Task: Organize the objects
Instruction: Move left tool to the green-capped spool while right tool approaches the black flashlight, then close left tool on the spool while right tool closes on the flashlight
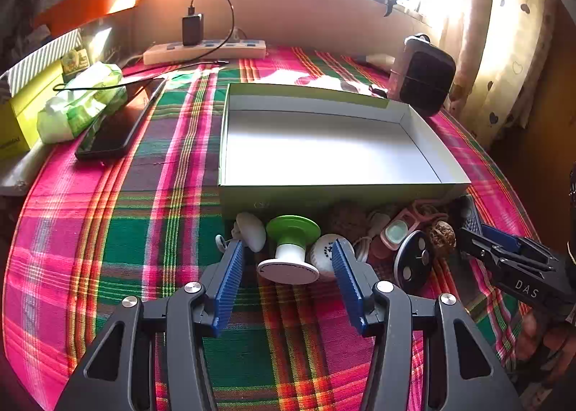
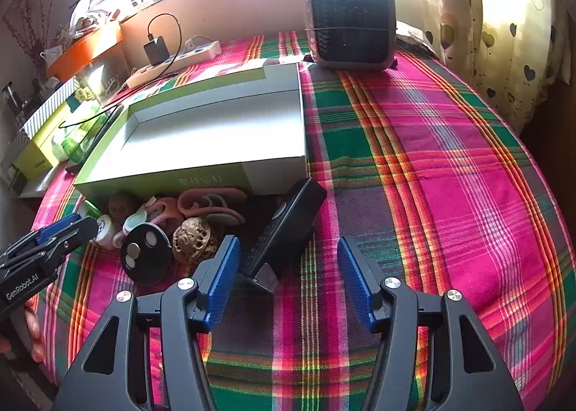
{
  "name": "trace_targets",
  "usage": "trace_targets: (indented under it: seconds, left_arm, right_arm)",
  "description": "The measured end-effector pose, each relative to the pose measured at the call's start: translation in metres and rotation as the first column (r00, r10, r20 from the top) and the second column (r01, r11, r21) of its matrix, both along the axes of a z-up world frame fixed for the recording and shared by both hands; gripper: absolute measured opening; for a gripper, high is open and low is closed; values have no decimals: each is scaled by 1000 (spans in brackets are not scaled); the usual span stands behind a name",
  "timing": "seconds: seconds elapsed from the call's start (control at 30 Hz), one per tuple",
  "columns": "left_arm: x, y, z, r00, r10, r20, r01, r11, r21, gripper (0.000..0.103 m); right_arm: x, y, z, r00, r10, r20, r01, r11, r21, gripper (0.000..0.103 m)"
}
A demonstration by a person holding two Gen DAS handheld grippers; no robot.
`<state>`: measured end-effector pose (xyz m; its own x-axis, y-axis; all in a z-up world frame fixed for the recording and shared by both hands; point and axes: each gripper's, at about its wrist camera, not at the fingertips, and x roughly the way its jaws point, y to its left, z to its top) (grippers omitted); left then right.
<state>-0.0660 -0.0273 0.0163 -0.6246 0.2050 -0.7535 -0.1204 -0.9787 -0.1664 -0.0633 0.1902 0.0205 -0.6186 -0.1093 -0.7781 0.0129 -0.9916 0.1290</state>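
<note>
Two grippers are shown above a plaid cloth (image 2: 450, 159), each with its jaws apart and nothing held. The left gripper (image 1: 288, 263) is spread wide; just ahead of its fingertips, roughly centred between them, a spool (image 1: 289, 252) with a green top and white base lies tipped, and a white ball (image 1: 324, 256) is touching the inner side of the right finger (image 1: 345, 274). The spool is judged light and rigid, best taken across its narrow waist; the ball is judged light and slippery, liable to roll. The right gripper (image 2: 288, 263) is seen partly open. A dark remote (image 2: 284, 231) lies just ahead, nearer its left finger (image 2: 223, 267), not between the pads. It is judged stiff and fairly light, best gripped across its narrow width. Left of it sit a walnut (image 2: 194, 238) and a black disc (image 2: 145, 252). Beyond all items stands the empty box (image 1: 417, 123), into which they would presumably be placed.
</note>
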Motion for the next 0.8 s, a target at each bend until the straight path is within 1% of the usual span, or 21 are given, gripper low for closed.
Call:
trace_targets:
  seconds: [0.07, 0.17, 0.23, 0.3, 0.37, 0.43, 0.8]
  left_arm:
    - [0, 2, 0, 1000, -11, 3, 11, 1000, 5, 46]
    - [-1, 3, 0, 1000, -17, 5, 17, 1000, 17, 42]
    - [-1, 4, 0, 1000, -21, 5, 21, 999, 26, 38]
    - [0, 5, 0, 1000, -22, 4, 22, 999, 25, 38]
    - [1, 6, 0, 1000, -20, 4, 20, 1000, 22, 36]
    - [1, 4, 1, 1000, -15, 4, 15, 1000, 23, 31]
    - [10, 1, 1, 1000, -4, 14, 4, 999, 37, 31]
  right_arm:
    - [-1, 0, 0, 1000, 3, 1, -3, 1000, 3, 52]
    - [-3, 1, 0, 1000, 7, 3, -7, 1000, 14, 44]
    - [-2, 2, 0, 1000, 10, 5, -10, 1000, 16, 37]
    - [-2, 2, 0, 1000, 14, 3, -14, 1000, 26, 34]
    - [-1, 2, 0, 1000, 18, 1, -18, 999, 32, 34]
    - [0, 2, 0, 1000, 18, 0, -18, 999, 36, 33]
    - [11, 0, 1, 999, 44, -11, -44, 998, 51, 31]
